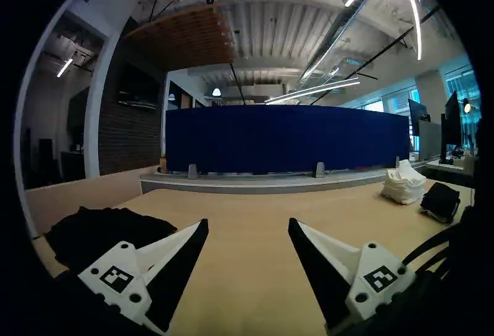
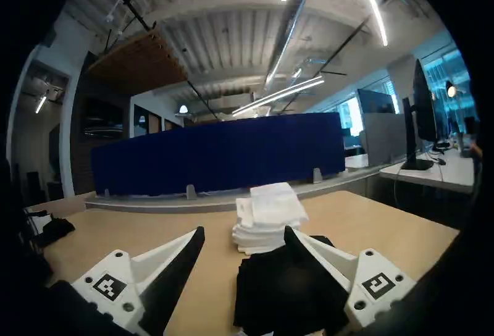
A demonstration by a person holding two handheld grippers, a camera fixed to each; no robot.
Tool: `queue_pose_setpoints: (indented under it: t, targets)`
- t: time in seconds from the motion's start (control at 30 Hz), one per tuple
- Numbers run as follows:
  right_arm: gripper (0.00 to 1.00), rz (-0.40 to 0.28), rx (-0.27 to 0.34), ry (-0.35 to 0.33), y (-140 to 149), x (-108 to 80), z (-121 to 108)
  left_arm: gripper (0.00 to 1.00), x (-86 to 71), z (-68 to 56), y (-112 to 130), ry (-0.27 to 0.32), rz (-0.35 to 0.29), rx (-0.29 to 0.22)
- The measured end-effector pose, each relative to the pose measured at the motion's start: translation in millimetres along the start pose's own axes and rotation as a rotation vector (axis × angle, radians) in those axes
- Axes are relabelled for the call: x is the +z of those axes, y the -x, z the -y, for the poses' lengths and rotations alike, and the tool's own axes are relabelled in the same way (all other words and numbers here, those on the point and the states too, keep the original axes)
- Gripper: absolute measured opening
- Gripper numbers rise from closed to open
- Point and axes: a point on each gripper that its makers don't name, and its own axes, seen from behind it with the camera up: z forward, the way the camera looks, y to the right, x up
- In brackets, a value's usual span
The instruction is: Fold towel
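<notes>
Left gripper [image 1: 247, 223], right gripper [image 2: 244, 230]: jaws spread, empty; folded white towel stack [image 2: 268, 215] seems finished, crumpled black cloth heap [image 1: 99, 232] waits unfolded

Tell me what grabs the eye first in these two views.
The long dark blue partition walls off the far edge of the wooden table. In the right gripper view a stack of white towels sits mid-table with a black cloth just in front of it, by the open right hand-held gripper. In the left gripper view a crumpled black heap lies beside the open left hand-held gripper.
</notes>
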Motion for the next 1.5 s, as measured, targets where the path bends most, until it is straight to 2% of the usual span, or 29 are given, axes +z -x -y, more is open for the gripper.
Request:
queue_pose_setpoints:
  t: [0.53,0.97,1.5]
  targets:
    - [1.0,0.006,-0.018,0.016,19,0.3,-5,0.96,0.2,0.3,0,0.0,0.0,0.0]
    - [1.0,0.007,-0.119,0.027,23,-3.8,0,0.96,-0.3,0.5,0,0.0,0.0,0.0]
    - [1.0,0.007,-0.121,0.036,26,-2.7,-3,0.96,-0.3,0.3,0,0.0,0.0,0.0]
